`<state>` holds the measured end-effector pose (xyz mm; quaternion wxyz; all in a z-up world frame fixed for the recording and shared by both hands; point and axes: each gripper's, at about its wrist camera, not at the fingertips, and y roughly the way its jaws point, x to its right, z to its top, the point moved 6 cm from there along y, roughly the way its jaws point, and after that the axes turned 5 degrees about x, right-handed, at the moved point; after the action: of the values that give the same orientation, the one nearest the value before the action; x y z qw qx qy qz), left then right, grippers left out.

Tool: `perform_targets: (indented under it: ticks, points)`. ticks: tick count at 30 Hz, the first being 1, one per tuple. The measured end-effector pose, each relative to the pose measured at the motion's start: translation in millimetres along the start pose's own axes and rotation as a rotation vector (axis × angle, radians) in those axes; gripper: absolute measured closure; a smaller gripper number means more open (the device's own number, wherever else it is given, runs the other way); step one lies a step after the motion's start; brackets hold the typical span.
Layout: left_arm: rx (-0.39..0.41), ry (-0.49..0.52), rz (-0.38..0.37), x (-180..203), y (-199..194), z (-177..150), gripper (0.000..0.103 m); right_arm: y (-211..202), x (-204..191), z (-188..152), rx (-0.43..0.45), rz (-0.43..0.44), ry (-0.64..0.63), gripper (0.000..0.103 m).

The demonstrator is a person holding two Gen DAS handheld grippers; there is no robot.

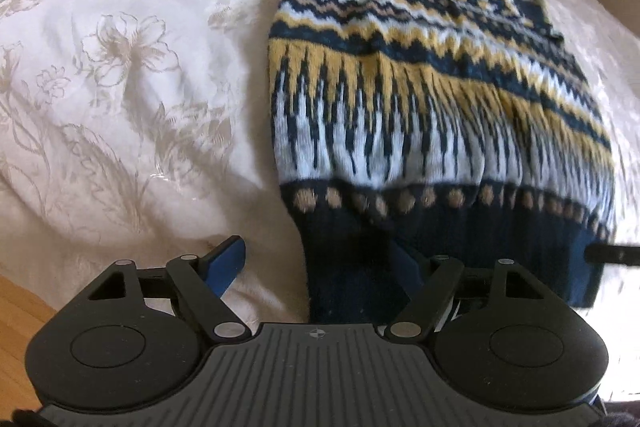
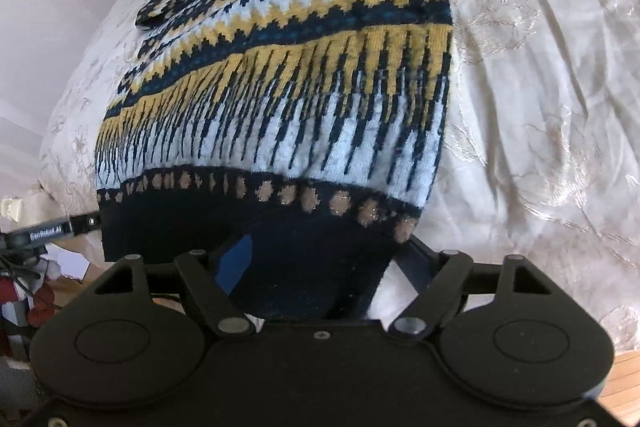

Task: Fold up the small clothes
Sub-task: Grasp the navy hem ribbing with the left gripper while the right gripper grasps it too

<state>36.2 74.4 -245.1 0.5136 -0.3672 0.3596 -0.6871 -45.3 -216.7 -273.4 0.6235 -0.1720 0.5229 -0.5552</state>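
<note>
We see a bed (image 1: 120,87) under a pale floral bedspread (image 2: 540,87), and on it a patterned knit sweater (image 1: 420,87), lying lengthwise with its dark ribbed hem (image 2: 280,255) toward both cameras. We judge the knit soft, limp and fairly thick, light to lift yet prone to sag and stretch, so it is best taken at the firmer hem corners. The left gripper (image 1: 320,263) has its blue fingers (image 1: 226,263) spread wide, one bare on the bedspread, the other under the hem. The right gripper (image 2: 320,259) straddles the hem likewise, its fingers apart and not clenched.
</note>
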Motion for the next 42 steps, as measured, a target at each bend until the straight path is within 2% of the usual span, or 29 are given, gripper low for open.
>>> perform_targets:
  ticks: [3, 8, 11, 13, 14, 15, 16, 22, 27, 34, 42]
  points:
    - [-0.001, -0.011, -0.01, 1, 4, 1, 0.028, 1, 0, 0, -0.007, -0.003, -0.005, 0.022]
    - [0.008, -0.03, -0.067, 9, 11, 11, 0.039, 5, -1, 2, -0.018, -0.013, -0.012, 0.022]
    - [0.004, -0.055, -0.095, 11, 15, 14, 0.049, 6, -1, 2, -0.016, -0.021, -0.012, 0.026]
    - [0.017, -0.094, -0.114, 7, 13, 15, 0.076, 6, 1, 3, -0.011, -0.037, -0.008, 0.039]
    - [0.021, -0.117, -0.115, 4, 11, 15, 0.082, 5, 3, 4, -0.009, -0.039, -0.002, 0.044]
    - [0.023, -0.138, -0.13, 2, 9, 16, 0.087, 4, 4, 4, -0.01, -0.031, 0.011, 0.064]
    - [0.027, -0.158, -0.149, 1, 5, 16, 0.088, 4, 5, 3, -0.016, -0.012, 0.033, 0.091]
    - [0.085, -0.184, -0.212, 2, -29, 31, 0.091, -19, 0, 11, 0.058, 0.071, 0.098, 0.09]
    - [0.182, -0.232, -0.262, 2, -59, 66, 0.092, -49, -7, 36, 0.163, 0.134, 0.132, 0.09]
    - [0.29, -0.251, -0.304, 9, -74, 131, 0.093, -74, -22, 101, 0.317, 0.192, 0.152, 0.09]
    - [0.375, -0.279, -0.318, 7, -60, 210, 0.095, -73, -25, 186, 0.44, 0.205, 0.176, 0.09]
